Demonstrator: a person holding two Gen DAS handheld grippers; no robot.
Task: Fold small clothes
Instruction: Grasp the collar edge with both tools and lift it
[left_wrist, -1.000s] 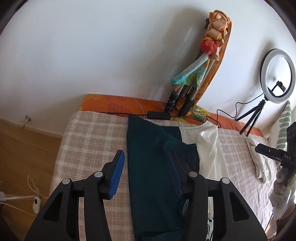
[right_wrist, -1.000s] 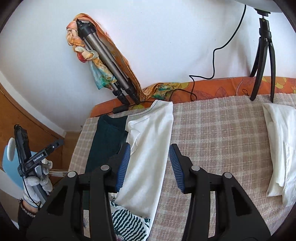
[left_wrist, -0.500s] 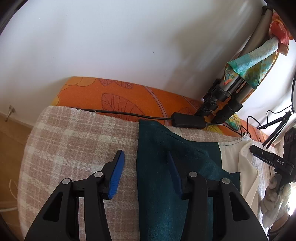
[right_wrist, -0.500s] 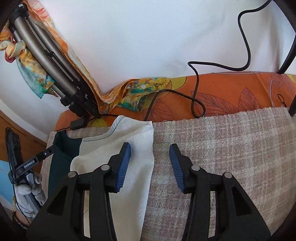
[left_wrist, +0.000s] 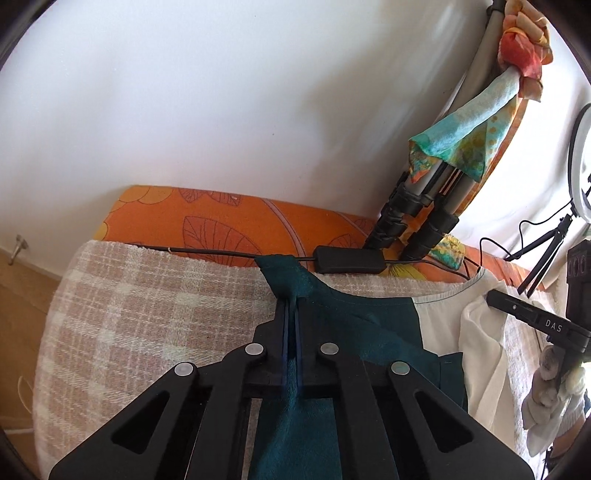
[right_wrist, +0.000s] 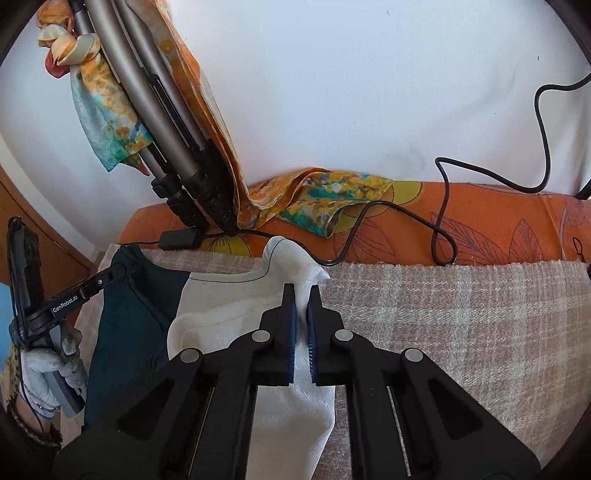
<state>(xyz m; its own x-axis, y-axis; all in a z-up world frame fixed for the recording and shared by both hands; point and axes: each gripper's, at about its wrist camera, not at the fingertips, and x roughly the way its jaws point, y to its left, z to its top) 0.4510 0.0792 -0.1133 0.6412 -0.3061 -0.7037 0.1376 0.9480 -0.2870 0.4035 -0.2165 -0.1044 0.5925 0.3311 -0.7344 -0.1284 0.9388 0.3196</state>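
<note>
My left gripper (left_wrist: 291, 306) pinches the teal corner of the two-tone garment (left_wrist: 369, 332) near the black adapter (left_wrist: 349, 259). My right gripper (right_wrist: 302, 295) pinches its white corner on the checked blanket (right_wrist: 461, 314), right of that adapter.

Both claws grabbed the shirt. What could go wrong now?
The black cable and its box lie right at the shirt corners, so lifting might snag them. The right claw and left claw each pinch just a small tip of cloth, which may slip out.
</note>
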